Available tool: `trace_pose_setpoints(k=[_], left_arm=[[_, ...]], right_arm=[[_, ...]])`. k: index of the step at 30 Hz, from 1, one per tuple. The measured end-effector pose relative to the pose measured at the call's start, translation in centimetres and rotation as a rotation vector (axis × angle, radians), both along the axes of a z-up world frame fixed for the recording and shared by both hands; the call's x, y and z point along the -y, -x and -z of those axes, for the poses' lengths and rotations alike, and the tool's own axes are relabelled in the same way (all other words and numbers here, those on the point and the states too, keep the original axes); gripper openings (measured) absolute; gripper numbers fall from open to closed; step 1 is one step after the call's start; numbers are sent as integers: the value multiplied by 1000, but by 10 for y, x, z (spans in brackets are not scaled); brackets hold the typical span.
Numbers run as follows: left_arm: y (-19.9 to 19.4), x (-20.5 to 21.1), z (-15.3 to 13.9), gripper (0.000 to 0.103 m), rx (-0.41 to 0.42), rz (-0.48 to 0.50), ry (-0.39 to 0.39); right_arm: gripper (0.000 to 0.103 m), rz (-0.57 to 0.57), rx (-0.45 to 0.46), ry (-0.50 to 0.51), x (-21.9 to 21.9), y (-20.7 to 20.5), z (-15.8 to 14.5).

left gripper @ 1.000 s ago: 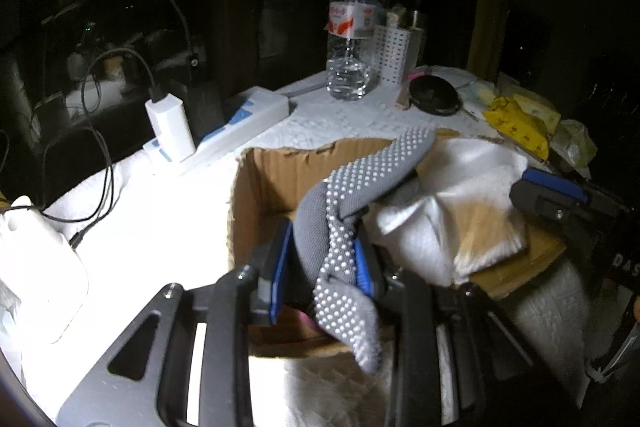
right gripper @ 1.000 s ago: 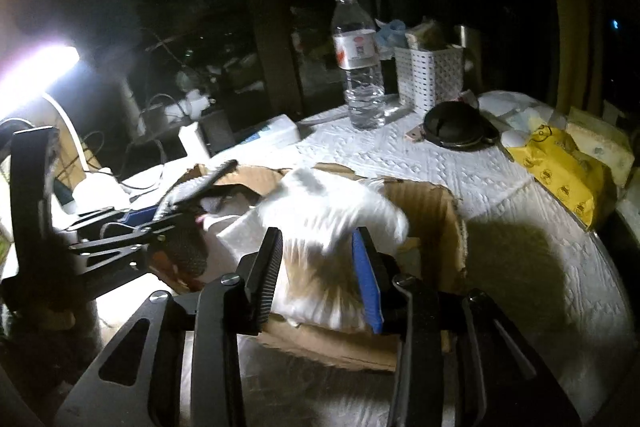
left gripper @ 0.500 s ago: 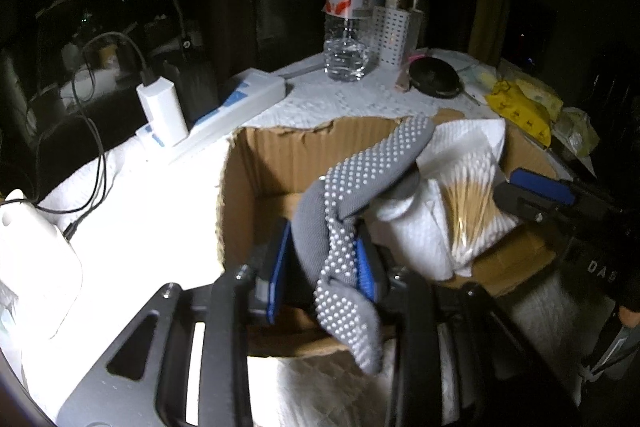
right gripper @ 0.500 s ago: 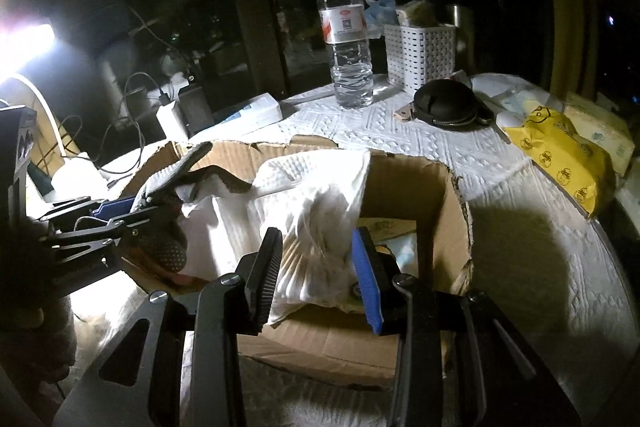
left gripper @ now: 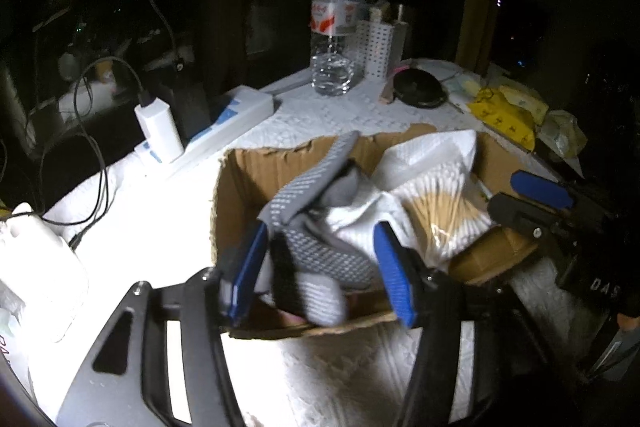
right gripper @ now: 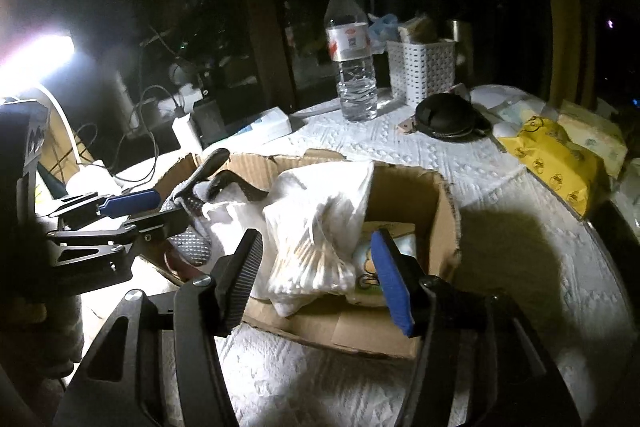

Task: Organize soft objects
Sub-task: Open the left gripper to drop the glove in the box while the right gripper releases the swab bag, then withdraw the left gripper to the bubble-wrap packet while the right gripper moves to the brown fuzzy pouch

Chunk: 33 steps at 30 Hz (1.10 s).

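Observation:
An open cardboard box (left gripper: pixel 244 179) (right gripper: pixel 404 191) sits on the white-clothed table. A grey dotted glove (left gripper: pixel 316 223) (right gripper: pixel 196 245) lies loose over the box's near edge, between the spread fingers of my left gripper (left gripper: pixel 318 269), which is open. A white cloth with a bag of cotton swabs (left gripper: pixel 436 199) (right gripper: pixel 312 251) rests in the box between the spread fingers of my right gripper (right gripper: pixel 316 273), which is open. My left gripper also shows in the right wrist view (right gripper: pixel 132 211), at the box's left side.
A water bottle (left gripper: pixel 334 39) (right gripper: pixel 352 55), a white basket (right gripper: pixel 424 71) and a black pouch (right gripper: pixel 444 117) stand behind the box. Yellow packets (right gripper: pixel 556 157) lie at the right. A power strip with charger (left gripper: pixel 200 131) and cables lie at the left. A lamp (right gripper: pixel 28 63) glares.
Both grippers have opened. The left has let go of the grey glove, which has slumped onto the box. The right has let go of the white cloth bundle, now lying in the box.

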<state>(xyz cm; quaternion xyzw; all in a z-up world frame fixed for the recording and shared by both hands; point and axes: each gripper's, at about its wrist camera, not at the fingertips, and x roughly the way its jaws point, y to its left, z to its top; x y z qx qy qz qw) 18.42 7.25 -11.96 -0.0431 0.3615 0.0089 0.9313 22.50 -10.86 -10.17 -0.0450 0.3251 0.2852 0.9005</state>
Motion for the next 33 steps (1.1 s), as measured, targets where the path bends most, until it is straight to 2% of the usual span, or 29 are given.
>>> trace_pose_setpoints(k=[16, 21, 33], left_arm=[[25, 22, -24, 59, 58, 54, -20], [40, 28, -26, 59, 52, 75, -32], [95, 18, -22, 60, 76, 11, -16]], right_arm=[[60, -8, 31, 8, 8, 33, -17], [60, -15, 35, 5, 10, 47, -20], [60, -66, 39, 11, 3, 84, -24]])
